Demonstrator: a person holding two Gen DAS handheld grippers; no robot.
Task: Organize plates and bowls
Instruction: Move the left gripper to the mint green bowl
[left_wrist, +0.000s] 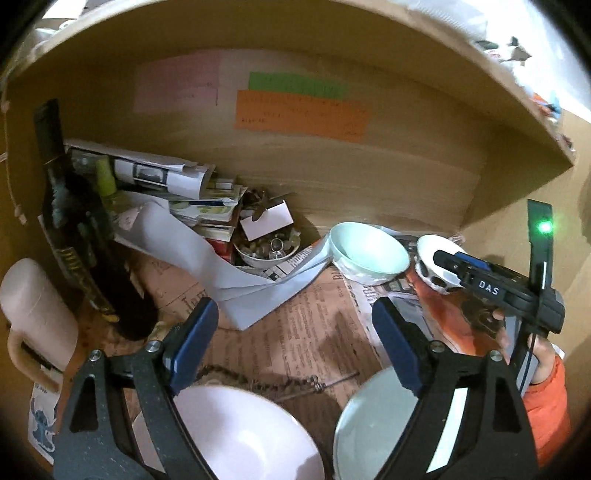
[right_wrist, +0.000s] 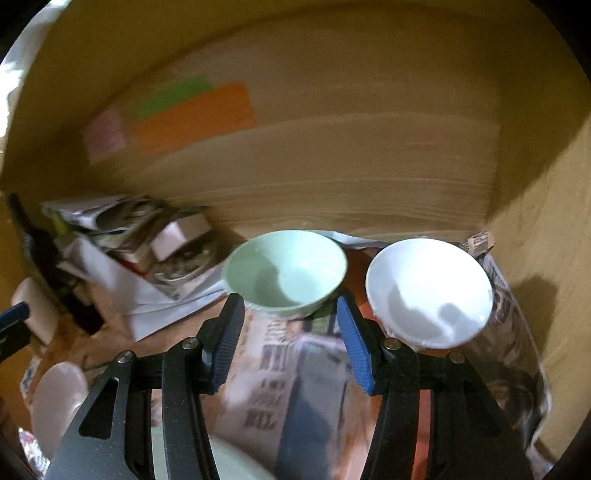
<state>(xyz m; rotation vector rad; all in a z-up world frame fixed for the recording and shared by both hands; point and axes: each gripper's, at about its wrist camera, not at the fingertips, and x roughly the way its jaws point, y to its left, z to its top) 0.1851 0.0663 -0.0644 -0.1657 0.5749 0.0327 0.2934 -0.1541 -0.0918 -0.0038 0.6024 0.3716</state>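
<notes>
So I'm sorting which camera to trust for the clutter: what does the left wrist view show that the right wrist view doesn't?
Only the left wrist view shows the small bowl of trinkets, the white dish and pale green plate close below, and the right claw from outside.

Only the right wrist view shows the white bowl's empty inside.

Both show the green bowl, the orange note, the newspaper lining.

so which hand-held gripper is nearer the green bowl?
Right. The right hand-held gripper is open, its fingertips just short of the green bowl, not touching. The left hand-held gripper is open too, farther back over the newspaper, beside a pink bowl.
</notes>
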